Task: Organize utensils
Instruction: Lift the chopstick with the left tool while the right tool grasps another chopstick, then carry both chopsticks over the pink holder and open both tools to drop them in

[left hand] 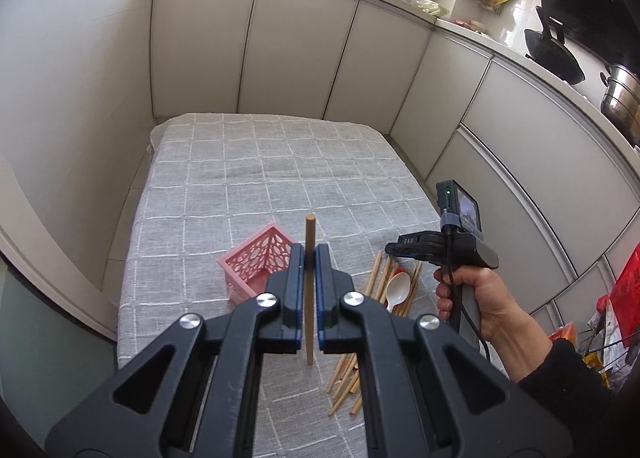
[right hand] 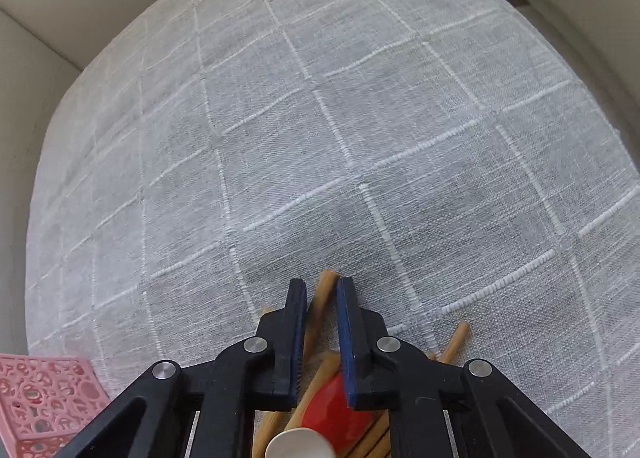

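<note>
My left gripper (left hand: 308,258) is shut on a single wooden chopstick (left hand: 309,234) and holds it upright above the table, just right of the pink lattice basket (left hand: 256,262). A pile of wooden chopsticks (left hand: 376,282) with a white spoon (left hand: 398,288) and a red spoon lies to the right. My right gripper (right hand: 322,286) hangs over that pile with its jaws slightly apart around a chopstick (right hand: 325,290), and nothing is gripped. The red spoon (right hand: 332,414) and white spoon (right hand: 298,444) lie below it. The basket shows at the lower left (right hand: 44,402).
The table carries a grey checked cloth (left hand: 260,177). White cabinet doors (left hand: 300,49) wall in the table at the back and right. A wok (left hand: 554,53) and a steel pot (left hand: 620,97) stand on the counter at the right.
</note>
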Motion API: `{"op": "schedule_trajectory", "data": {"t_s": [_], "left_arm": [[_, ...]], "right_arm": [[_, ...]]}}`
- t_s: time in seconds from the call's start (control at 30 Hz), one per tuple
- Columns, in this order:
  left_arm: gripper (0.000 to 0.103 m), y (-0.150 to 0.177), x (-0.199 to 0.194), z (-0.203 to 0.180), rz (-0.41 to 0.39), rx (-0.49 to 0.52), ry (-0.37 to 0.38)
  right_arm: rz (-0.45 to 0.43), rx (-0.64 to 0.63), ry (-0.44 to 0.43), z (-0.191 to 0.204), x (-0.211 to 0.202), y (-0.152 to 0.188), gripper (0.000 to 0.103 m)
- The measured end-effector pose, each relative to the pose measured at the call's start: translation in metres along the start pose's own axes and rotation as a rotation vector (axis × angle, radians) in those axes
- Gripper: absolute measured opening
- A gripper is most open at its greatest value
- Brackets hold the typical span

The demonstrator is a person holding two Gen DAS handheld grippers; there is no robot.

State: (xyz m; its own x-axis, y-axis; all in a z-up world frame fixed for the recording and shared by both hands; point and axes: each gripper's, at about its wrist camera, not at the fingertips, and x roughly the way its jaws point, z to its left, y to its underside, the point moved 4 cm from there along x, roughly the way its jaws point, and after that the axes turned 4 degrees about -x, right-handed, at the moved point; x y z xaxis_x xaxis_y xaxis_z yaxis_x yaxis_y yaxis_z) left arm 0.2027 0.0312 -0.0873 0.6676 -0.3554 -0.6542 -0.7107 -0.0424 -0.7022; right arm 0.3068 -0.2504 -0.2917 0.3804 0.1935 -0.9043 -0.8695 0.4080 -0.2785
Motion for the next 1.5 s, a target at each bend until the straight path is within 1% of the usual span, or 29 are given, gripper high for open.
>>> {"op": "schedule_trajectory", "data": {"t_s": [0.03, 0.17, 0.37, 0.4, 0.53, 0.6, 0.77, 0.87, 0.97, 1.03, 1.1, 1.17, 1.27, 1.37, 1.47, 1.5], "left_arm": [[0.006, -0.001, -0.002, 0.002, -0.009, -0.003, 0.000], [0.006, -0.008, -0.018, 0.008, -0.046, -0.020, 0.003], [0.006, -0.019, -0.057, 0.007, -0.129, -0.036, 0.038], [0.006, -0.022, -0.065, 0.005, -0.147, -0.032, 0.040], [0.006, -0.031, -0.090, 0.000, -0.213, -0.019, 0.026], [0.006, -0.037, -0.099, -0.002, -0.244, -0.013, 0.010], [0.006, -0.048, -0.103, 0.003, -0.295, -0.017, -0.049], [0.006, -0.054, -0.102, 0.005, -0.323, -0.032, -0.065], [0.006, -0.059, -0.100, 0.001, -0.345, -0.026, -0.076], [0.006, -0.060, -0.096, -0.002, -0.347, -0.014, -0.088], [0.006, -0.062, -0.087, -0.004, -0.337, -0.004, -0.103], [0.006, -0.059, -0.076, -0.004, -0.322, -0.002, -0.135], [0.006, -0.054, -0.055, -0.002, -0.294, -0.001, -0.159], [0.006, -0.049, -0.035, -0.002, -0.261, 0.009, -0.164], [0.006, -0.043, -0.016, 0.000, -0.220, 0.021, -0.178], [0.006, -0.041, -0.010, 0.000, -0.206, 0.020, -0.180]], "right_arm": [[-0.007, 0.004, -0.026, 0.001, -0.003, 0.002, 0.012], [-0.053, -0.008, -0.056, 0.009, -0.034, 0.005, 0.011], [-0.192, -0.067, -0.120, 0.032, -0.123, 0.022, 0.008], [-0.204, -0.073, -0.125, 0.033, -0.127, 0.022, 0.008], [-0.309, -0.128, -0.149, 0.069, -0.175, 0.028, 0.007], [-0.354, -0.152, -0.152, 0.082, -0.192, 0.031, 0.007], [-0.470, -0.193, -0.205, 0.110, -0.242, 0.039, 0.007], [-0.536, -0.209, -0.257, 0.123, -0.270, 0.037, 0.007], [-0.601, -0.219, -0.297, 0.131, -0.297, 0.037, 0.007], [-0.624, -0.217, -0.323, 0.132, -0.307, 0.036, 0.007], [-0.643, -0.216, -0.342, 0.134, -0.313, 0.037, 0.007], [-0.628, -0.221, -0.352, 0.142, -0.305, 0.036, 0.007], [-0.588, -0.220, -0.367, 0.152, -0.272, 0.033, 0.007], [-0.557, -0.231, -0.377, 0.160, -0.241, 0.033, 0.007], [-0.533, -0.274, -0.338, 0.172, -0.212, 0.032, 0.007], [-0.529, -0.279, -0.333, 0.171, -0.211, 0.031, 0.007]]}}
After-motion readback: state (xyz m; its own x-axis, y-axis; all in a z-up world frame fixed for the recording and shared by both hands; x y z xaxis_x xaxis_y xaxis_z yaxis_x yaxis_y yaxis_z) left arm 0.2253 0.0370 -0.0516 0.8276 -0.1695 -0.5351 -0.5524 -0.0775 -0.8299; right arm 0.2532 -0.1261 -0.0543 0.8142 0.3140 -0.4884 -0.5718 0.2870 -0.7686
